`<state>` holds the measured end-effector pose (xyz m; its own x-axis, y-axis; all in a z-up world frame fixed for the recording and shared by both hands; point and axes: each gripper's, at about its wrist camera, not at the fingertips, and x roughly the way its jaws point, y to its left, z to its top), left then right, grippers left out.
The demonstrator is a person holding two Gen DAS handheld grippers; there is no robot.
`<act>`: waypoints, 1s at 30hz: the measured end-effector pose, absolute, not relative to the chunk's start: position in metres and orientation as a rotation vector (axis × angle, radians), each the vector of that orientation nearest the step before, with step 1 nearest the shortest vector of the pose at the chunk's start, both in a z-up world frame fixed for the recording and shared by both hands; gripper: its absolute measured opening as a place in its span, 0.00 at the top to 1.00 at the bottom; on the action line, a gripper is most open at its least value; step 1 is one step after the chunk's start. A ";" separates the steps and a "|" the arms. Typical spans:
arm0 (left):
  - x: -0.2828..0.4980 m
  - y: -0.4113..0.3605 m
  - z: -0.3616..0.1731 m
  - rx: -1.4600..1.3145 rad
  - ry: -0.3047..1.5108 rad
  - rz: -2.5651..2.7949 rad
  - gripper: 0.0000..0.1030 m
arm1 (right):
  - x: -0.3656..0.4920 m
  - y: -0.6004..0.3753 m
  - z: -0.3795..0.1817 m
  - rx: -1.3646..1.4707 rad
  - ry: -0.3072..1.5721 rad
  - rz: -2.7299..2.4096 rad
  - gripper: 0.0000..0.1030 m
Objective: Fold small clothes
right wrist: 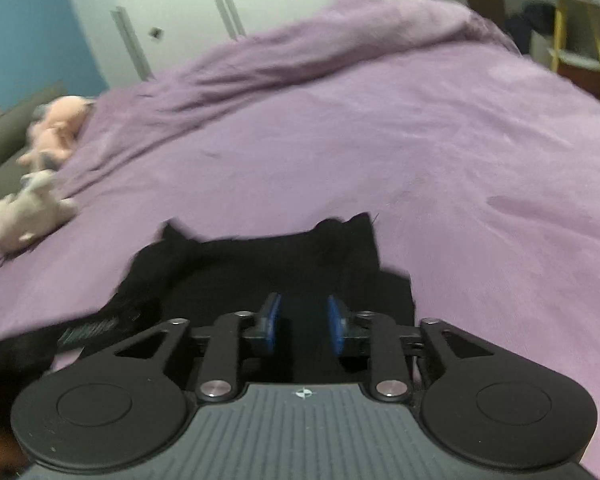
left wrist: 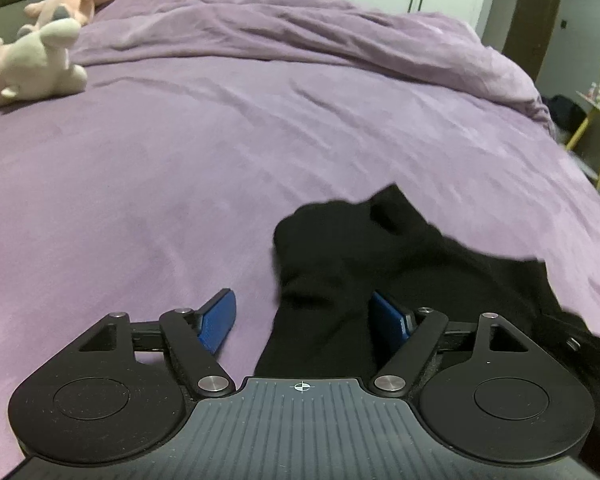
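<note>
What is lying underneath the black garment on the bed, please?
The black garment lies directly on the purple bedcover, which shows all round it. Whether anything sits beneath the cloth cannot be seen, since the cloth covers that patch.

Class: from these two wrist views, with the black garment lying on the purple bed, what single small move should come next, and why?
Probably draw the right gripper across to lay its part of the black garment over the rest. Its jaws stand narrow with black cloth between them, though a firm pinch is hard to confirm; the left gripper stands wide open, its pads clear of the cloth on the purple bedcover.
</note>
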<state>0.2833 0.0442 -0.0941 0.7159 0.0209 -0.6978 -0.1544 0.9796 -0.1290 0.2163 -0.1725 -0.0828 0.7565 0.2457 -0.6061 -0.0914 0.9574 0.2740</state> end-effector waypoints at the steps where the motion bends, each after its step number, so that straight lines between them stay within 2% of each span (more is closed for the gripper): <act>1: 0.276 0.045 -0.092 -0.185 0.773 0.099 0.22 | 0.199 -0.175 -0.082 0.206 0.687 0.186 0.70; 3: 0.255 0.049 -0.090 -0.196 0.790 0.089 0.21 | 0.169 -0.183 -0.079 0.175 0.686 0.174 0.66; 4: 0.243 0.051 -0.088 -0.199 0.787 0.074 0.21 | 0.155 -0.188 -0.079 0.162 0.708 0.142 0.51; 5: 0.230 0.053 -0.086 -0.199 0.778 0.061 0.21 | 0.146 -0.194 -0.079 0.170 0.727 0.127 0.47; 8: 0.187 0.062 -0.076 -0.210 0.761 0.059 0.18 | 0.123 -0.221 -0.078 0.332 0.762 0.145 0.46; 9: 0.174 0.063 -0.073 -0.209 0.770 0.064 0.18 | 0.122 -0.226 -0.079 0.383 0.780 0.165 0.48; 11: 0.151 0.063 -0.068 -0.190 0.760 0.078 0.18 | 0.122 -0.232 -0.080 0.477 0.808 0.206 0.57; 14: 0.129 0.059 -0.062 -0.160 0.765 0.057 0.18 | 0.120 -0.228 -0.083 0.526 0.833 0.240 0.61; 16: 0.125 0.061 -0.064 -0.191 0.808 0.033 0.19 | 0.119 -0.220 -0.086 0.457 0.860 0.202 0.76; 17: 0.124 0.062 -0.065 -0.215 0.827 0.037 0.19 | 0.119 -0.217 -0.085 0.444 0.862 0.202 0.78; 18: 0.123 0.063 -0.067 -0.234 0.841 0.046 0.19 | 0.118 -0.218 -0.082 0.459 0.857 0.214 0.87; 19: 0.123 0.064 -0.068 -0.248 0.854 0.053 0.19 | 0.116 -0.223 -0.080 0.523 0.850 0.243 0.89; 22: 0.123 0.065 -0.067 -0.264 0.872 0.073 0.19 | 0.115 -0.253 -0.089 0.836 0.827 0.306 0.92; 25: 0.123 0.066 -0.067 -0.278 0.883 0.092 0.19 | 0.120 -0.249 -0.095 0.633 0.917 0.181 0.92; 30: 0.123 0.062 -0.070 -0.248 0.925 0.105 0.19 | 0.117 -0.221 -0.079 0.453 0.905 0.142 0.91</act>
<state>0.1225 0.0619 -0.0698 0.5995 -0.0163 -0.8002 -0.1961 0.9663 -0.1665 0.1171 -0.2211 -0.0792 0.6159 0.3062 -0.7259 0.0693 0.8967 0.4371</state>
